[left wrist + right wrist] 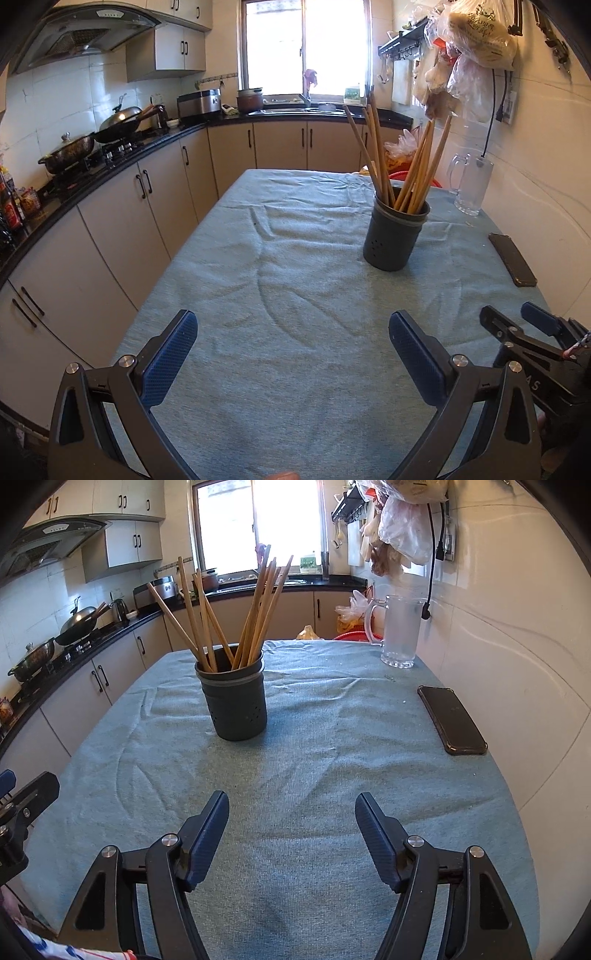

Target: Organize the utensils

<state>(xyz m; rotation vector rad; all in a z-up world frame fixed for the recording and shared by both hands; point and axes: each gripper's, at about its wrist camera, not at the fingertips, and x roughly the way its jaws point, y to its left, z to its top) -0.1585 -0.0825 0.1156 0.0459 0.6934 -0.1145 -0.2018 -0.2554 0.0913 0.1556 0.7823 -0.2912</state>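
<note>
A dark grey utensil holder (395,236) (234,701) stands upright on the blue tablecloth (288,280) (317,746). Several wooden chopsticks (406,162) (240,616) stand in it, fanned outward. My left gripper (291,321) is open and empty, low over the near part of the table, well short of the holder. My right gripper (291,801) is open and empty, also near the table's front edge; it shows at the right of the left wrist view (517,325).
A black phone (511,264) (452,720) lies near the table's right edge. A glass mug (471,182) (400,631) stands at the far right by the white wall. Kitchen cabinets and a counter with pots (70,147) run along the left.
</note>
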